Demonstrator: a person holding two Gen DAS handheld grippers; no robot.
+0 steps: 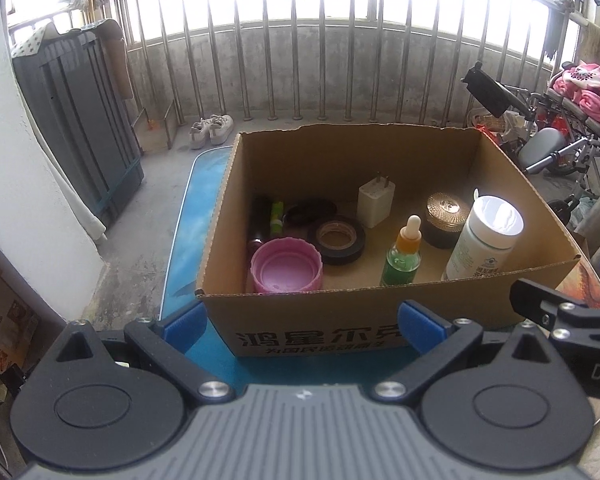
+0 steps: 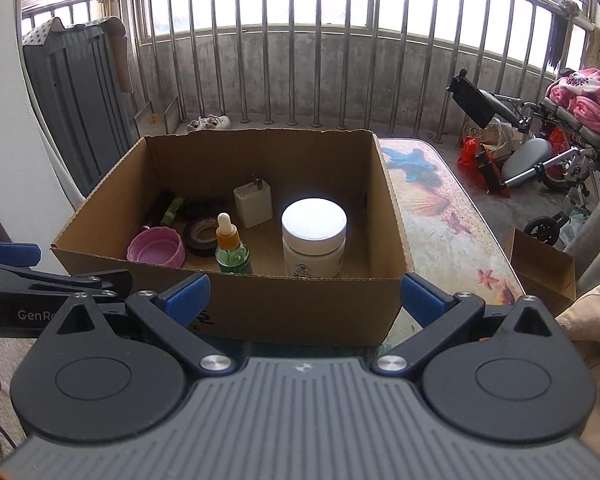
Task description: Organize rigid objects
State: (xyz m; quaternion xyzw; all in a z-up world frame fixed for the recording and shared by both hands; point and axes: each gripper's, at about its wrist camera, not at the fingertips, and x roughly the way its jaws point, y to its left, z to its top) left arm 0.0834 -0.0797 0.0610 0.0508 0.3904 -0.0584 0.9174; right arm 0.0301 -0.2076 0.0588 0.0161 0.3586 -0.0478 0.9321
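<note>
An open cardboard box (image 1: 380, 320) (image 2: 260, 308) stands on the table and holds several rigid items: a pink lid (image 1: 286, 266) (image 2: 156, 247), a black tape roll (image 1: 337, 240) (image 2: 202, 237), a green dropper bottle (image 1: 402, 256) (image 2: 231, 249), a white jar (image 1: 486, 236) (image 2: 314, 236), a white charger (image 1: 376, 200) (image 2: 253, 200) and a bronze-lidded jar (image 1: 446, 218). My left gripper (image 1: 302, 322) is open and empty just in front of the box's near wall. My right gripper (image 2: 304, 294) is open and empty at the same wall, further right.
The box sits on a glass table (image 2: 448, 224) with a seashell print. A small cardboard box (image 2: 540, 264) stands beyond the table's right edge. A metal railing (image 2: 300, 60), a wheelchair (image 2: 540, 152) with pink cloth and a dark folded panel (image 1: 80, 120) surround the balcony floor.
</note>
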